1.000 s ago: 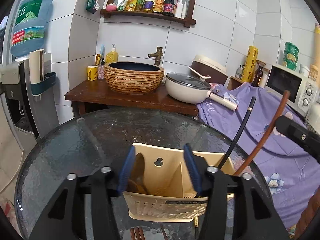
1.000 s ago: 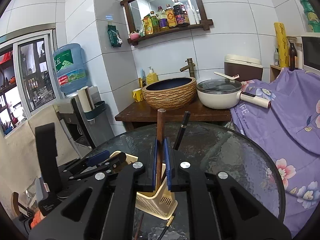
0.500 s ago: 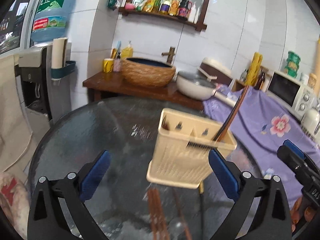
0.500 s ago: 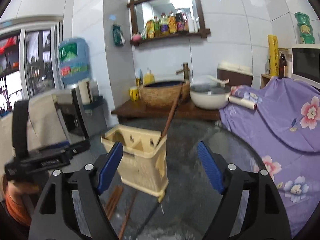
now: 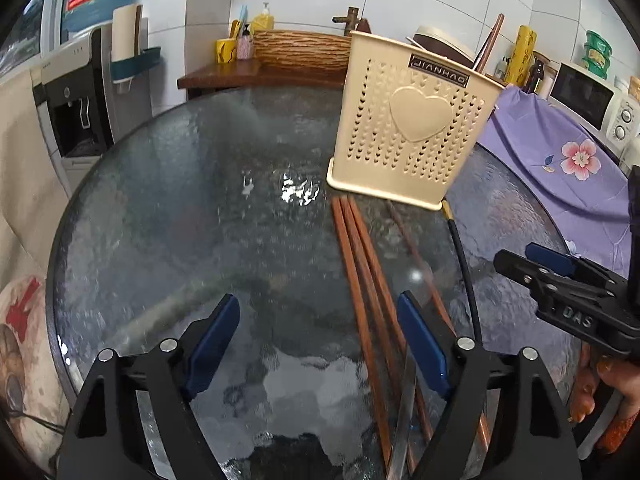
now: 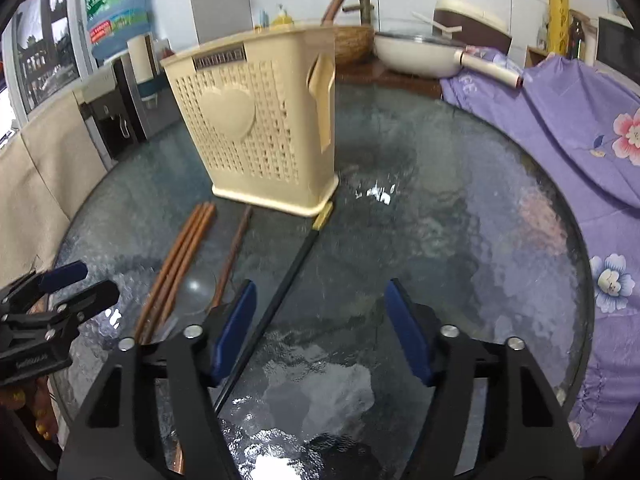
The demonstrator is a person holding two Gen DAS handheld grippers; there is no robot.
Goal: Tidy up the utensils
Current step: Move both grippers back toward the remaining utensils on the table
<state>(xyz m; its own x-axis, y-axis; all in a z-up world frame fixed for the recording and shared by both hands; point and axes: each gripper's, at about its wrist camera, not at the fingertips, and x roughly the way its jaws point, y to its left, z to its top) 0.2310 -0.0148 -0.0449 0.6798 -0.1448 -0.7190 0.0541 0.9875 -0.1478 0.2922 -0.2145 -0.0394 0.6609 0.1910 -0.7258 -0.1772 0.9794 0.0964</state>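
We hold our left gripper [image 5: 320,344] and right gripper [image 6: 320,330] low over the glass table [image 5: 168,208]. Both have just been closing a little, but they are wide apart and hold nothing. The brown chopsticks [image 5: 360,280] lie flat, pointing away from us toward the holder [image 5: 412,120]. They lie just beside our left gripper's right finger, so it is nearer.
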